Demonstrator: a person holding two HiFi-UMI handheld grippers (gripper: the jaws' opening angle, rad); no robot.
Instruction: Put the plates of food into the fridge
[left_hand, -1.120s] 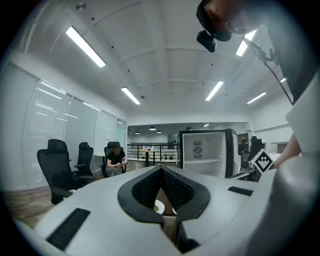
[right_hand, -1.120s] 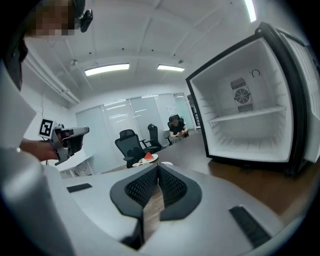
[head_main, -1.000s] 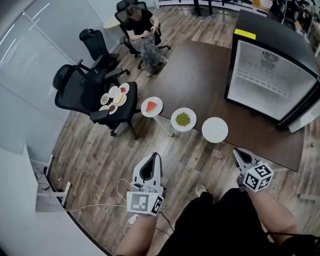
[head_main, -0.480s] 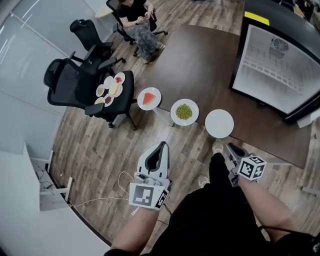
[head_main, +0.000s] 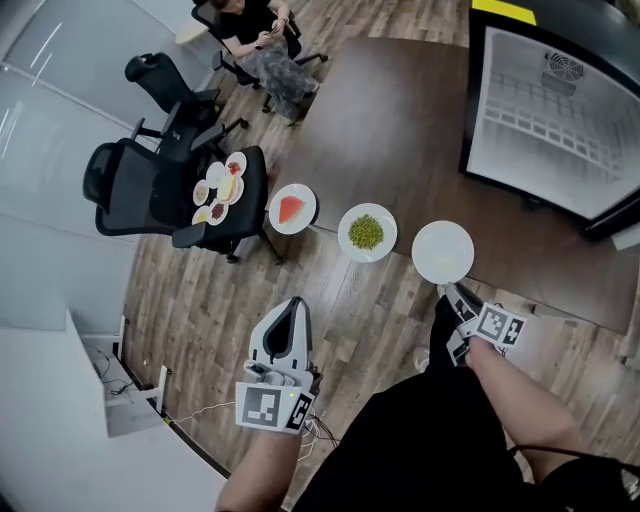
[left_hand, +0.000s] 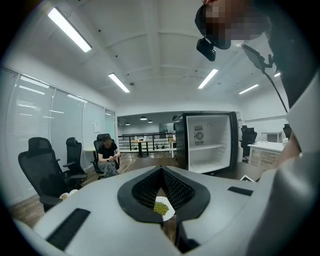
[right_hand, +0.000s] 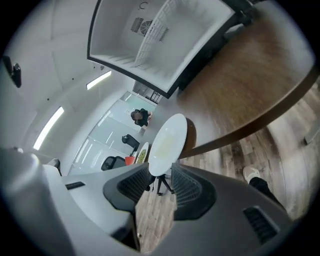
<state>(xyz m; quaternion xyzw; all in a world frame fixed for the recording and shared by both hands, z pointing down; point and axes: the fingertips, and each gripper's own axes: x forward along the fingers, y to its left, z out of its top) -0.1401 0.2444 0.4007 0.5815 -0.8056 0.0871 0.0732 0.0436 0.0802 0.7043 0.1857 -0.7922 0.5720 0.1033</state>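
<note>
Since a second ago the right gripper has rolled and drawn up to the round white empty plate, and its jaws have just been opening. They stand released and apart, the plate's near rim showing in the gap, pads not pressing. From the left: a black office chair carries several small dishes. The left gripper hovers over the wooden floor, clenched on nothing. Along the near edge of the dark brown surface sit a white plate with a red watermelon slice, a white plate of green peas, then the empty plate. Far right, the black fridge stands on that surface, well apart from the plates, white interior showing
</note>
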